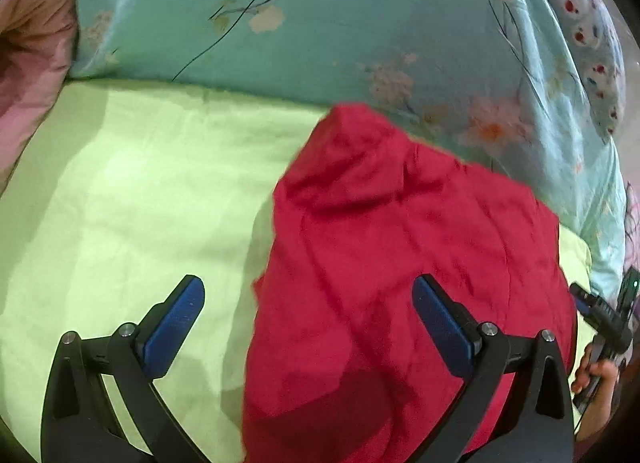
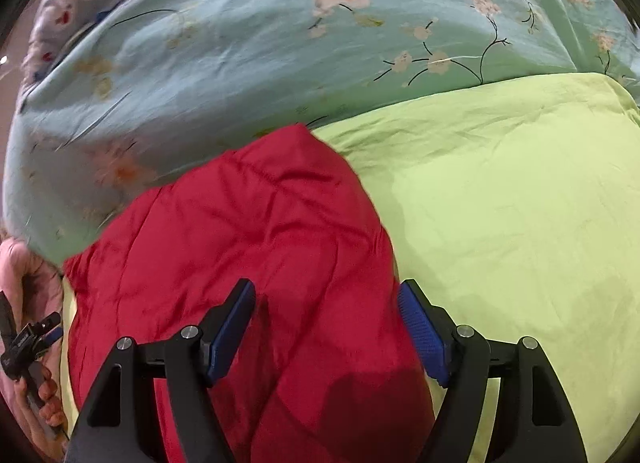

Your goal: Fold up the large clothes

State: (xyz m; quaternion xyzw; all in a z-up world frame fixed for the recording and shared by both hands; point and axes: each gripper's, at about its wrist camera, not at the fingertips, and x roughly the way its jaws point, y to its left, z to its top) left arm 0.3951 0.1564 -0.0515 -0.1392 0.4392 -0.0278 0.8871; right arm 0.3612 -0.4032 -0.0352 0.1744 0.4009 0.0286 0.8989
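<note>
Green sheet point(image 1: 132, 191) covers the bed, and on it lies the red garment point(image 1: 400, 263), folded into a crumpled block with a narrower end pointing up toward the quilt point(image 1: 320, 23). That far end overlaps the teal floral quilt's lower edge; the garment's long edges run down toward both cameras. In the left wrist view the sheet lies bare and wide beside the garment's left edge, as far as a pink cloth point(image 1: 28, 43) at the far corner. In the right wrist view the same open green stretch point(image 2: 520, 203) lies past the garment's point(image 2: 260, 243) other side. The left gripper point(image 1: 308, 327) is released, spread wide above the garment's edge, one pad point(image 1: 176, 327) over the sheet and the other over red cloth, gripping nothing. The right gripper point(image 2: 326, 331) is also released, its fingers point(image 2: 230, 335) apart above the red cloth without pressing it. Each view shows a hand point(image 1: 596, 379) holding the other gripper's handle at the garment's far side.
</note>
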